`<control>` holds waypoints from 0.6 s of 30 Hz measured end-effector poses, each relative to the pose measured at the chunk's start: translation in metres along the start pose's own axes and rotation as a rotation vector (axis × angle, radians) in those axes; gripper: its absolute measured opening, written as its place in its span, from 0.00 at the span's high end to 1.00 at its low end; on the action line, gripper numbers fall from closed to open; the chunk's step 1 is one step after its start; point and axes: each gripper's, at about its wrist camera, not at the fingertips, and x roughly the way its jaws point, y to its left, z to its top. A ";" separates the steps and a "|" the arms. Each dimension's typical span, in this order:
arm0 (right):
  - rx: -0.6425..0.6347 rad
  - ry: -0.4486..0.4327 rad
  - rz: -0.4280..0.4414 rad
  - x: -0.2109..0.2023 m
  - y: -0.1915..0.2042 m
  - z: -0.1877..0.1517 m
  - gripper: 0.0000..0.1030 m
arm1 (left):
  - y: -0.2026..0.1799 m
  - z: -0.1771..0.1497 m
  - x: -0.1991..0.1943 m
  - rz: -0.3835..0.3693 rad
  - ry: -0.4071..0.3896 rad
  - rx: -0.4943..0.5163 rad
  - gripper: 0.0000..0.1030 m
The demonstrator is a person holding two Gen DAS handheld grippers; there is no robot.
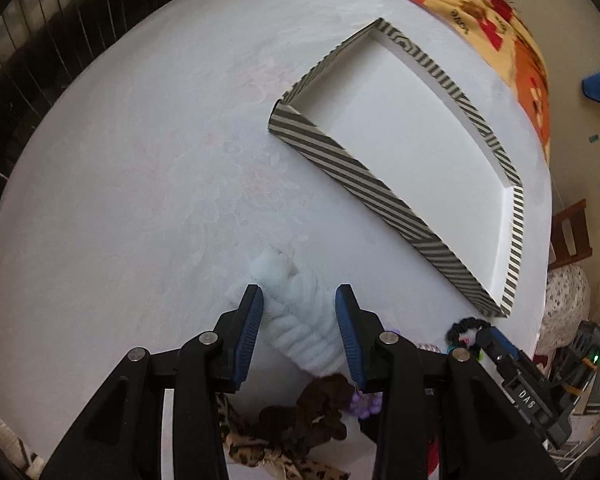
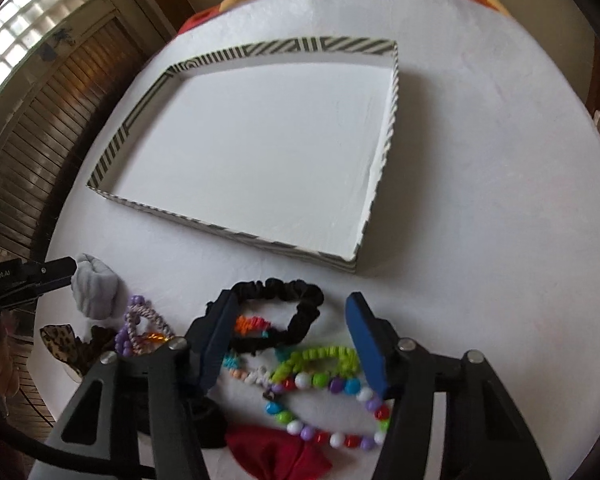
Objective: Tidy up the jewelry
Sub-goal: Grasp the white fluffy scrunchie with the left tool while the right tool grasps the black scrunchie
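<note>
Left gripper (image 1: 299,300) jaws spread around a white fluffy scrunchie (image 1: 300,320), right gripper (image 2: 292,330) jaws spread above black scrunchie (image 2: 284,300), striped tray (image 2: 108,156) seen on white worktop (image 2: 480,240)

A white-clothed table (image 2: 480,200) stands beside brown louvered shutters (image 2: 40,140) and a bright window (image 2: 28,20).
</note>
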 end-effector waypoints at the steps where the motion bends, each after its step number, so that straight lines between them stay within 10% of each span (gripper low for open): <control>1: -0.003 0.007 0.003 0.003 0.000 0.000 0.49 | 0.000 0.001 0.002 -0.002 -0.001 -0.007 0.69; 13: -0.050 -0.001 0.046 0.003 0.004 0.000 0.90 | -0.014 -0.001 0.016 0.029 -0.006 0.039 0.50; 18: -0.067 -0.048 0.071 -0.026 0.010 0.001 0.91 | -0.009 -0.002 0.010 0.011 -0.009 0.058 0.78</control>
